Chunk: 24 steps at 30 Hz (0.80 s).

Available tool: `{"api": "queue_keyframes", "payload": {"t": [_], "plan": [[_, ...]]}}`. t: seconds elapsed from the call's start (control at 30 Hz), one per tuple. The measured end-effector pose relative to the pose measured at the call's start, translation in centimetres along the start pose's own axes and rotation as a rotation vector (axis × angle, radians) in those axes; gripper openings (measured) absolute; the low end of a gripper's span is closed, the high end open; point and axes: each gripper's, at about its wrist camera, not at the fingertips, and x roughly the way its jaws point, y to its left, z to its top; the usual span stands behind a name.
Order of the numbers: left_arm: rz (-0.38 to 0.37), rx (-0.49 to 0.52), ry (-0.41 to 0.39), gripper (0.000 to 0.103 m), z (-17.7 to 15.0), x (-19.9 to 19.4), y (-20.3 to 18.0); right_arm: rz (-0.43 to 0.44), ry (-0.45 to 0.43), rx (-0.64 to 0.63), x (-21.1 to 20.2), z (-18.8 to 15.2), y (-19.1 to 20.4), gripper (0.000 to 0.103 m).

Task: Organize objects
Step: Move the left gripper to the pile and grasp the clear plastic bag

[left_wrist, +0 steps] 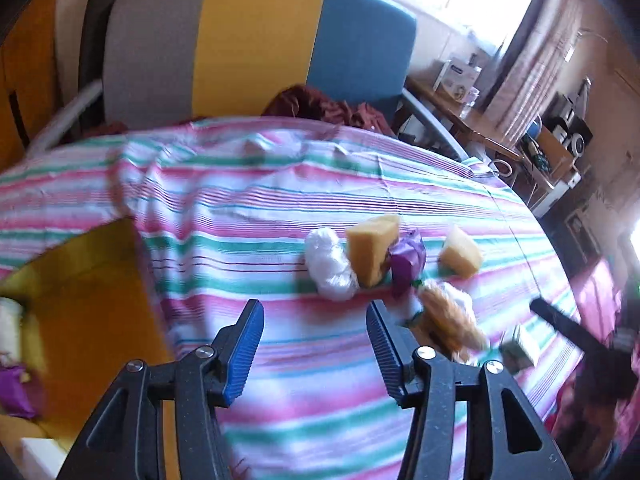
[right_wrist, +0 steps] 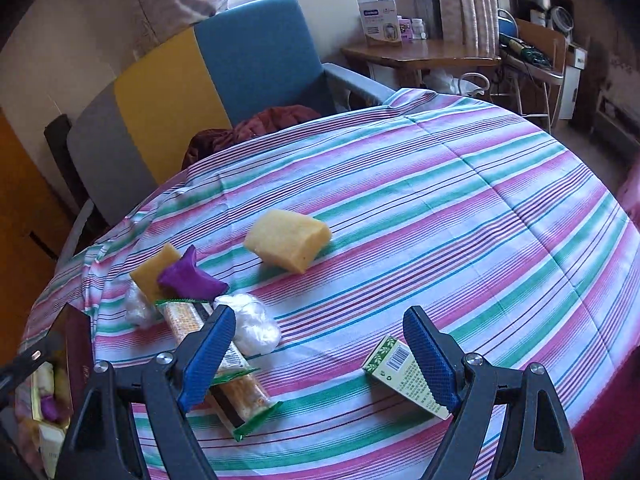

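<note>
Left gripper (left_wrist: 316, 344) has its blue pads spread apart, nothing between them, hovering over bare striped tablecloth (left_wrist: 280, 208); that view is motion-blurred. Right gripper (right_wrist: 320, 344) is spread wide, also empty, above the cloth.

Items lie loose on the cloth in a cluster. In the right wrist view: a green-edged snack bar wrapper (right_wrist: 244, 388) partly under the left blue pad, a white crumpled plastic bag (right_wrist: 256, 326) just beside it, a purple pouch (right_wrist: 190, 278) leaning on a yellow sponge (right_wrist: 154, 274), and another white bag (right_wrist: 138, 308) touching that sponge. A second, bigger yellow sponge (right_wrist: 288, 244) sits apart, farther back. A small green-and-white barcode box (right_wrist: 404, 376) lies by the right pad, touching or just under it, cannot tell.

A yellow box (left_wrist: 80, 300) at the table's left edge already holds a purple item (left_wrist: 16, 392) and a white one (left_wrist: 10, 320). A grey-yellow-blue chair (right_wrist: 224, 92) stands behind the table with dark red cloth (right_wrist: 260, 124) on its seat.
</note>
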Motion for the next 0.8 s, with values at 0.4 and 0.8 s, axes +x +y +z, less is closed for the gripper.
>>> {"api": "queue_keyframes", "payload": {"t": [0.4, 0.8], "plan": [[-0.035, -0.089, 0.077, 0.047, 3.7, 9.1, -0.4, 0.045, 0.042, 0.014, 1.0, 0.2, -0.4, 0.088], [0.043, -0.032, 0.113, 0.034, 1.9, 11.2, -1.3, 0.047, 0.028, 0.040, 0.9, 0.7, -0.9, 0.088]]}}
